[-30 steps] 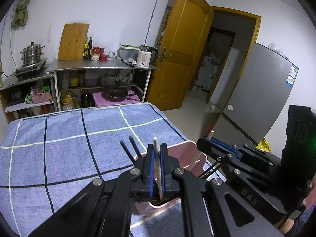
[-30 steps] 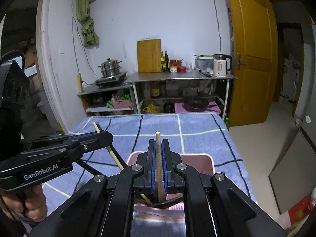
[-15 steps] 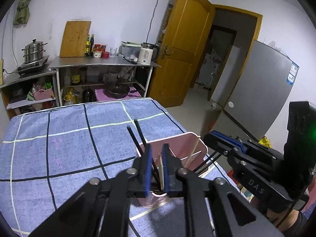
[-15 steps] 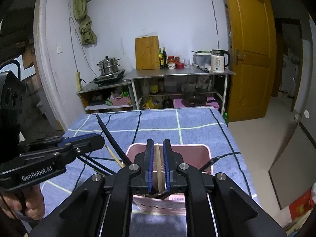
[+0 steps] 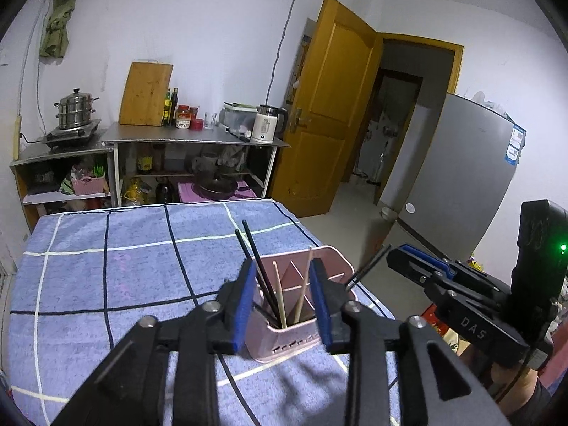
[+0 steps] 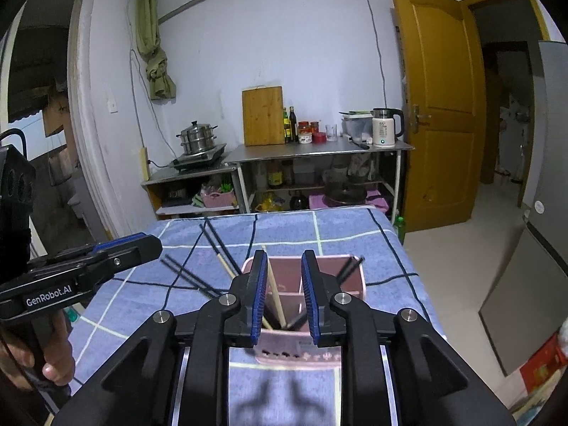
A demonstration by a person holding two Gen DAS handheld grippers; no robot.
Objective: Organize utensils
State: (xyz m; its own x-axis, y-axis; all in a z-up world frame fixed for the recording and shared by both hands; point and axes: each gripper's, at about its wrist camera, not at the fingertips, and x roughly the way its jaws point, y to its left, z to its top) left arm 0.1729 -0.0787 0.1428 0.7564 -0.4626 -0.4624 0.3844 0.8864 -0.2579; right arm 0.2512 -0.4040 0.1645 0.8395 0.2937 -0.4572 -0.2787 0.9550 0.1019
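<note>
Now both tools hover over the pink holder (image 5: 300,344), which stands on the blue checked cloth (image 5: 106,284) near its front edge. The left gripper (image 5: 284,301) has its jaws opening, nothing pinched between them; the right gripper (image 6: 284,296) is opening likewise, pads clear of the sticks. Wooden chopsticks (image 5: 280,298) and black chopsticks (image 5: 254,255) lean inside the holder's compartments.
</note>
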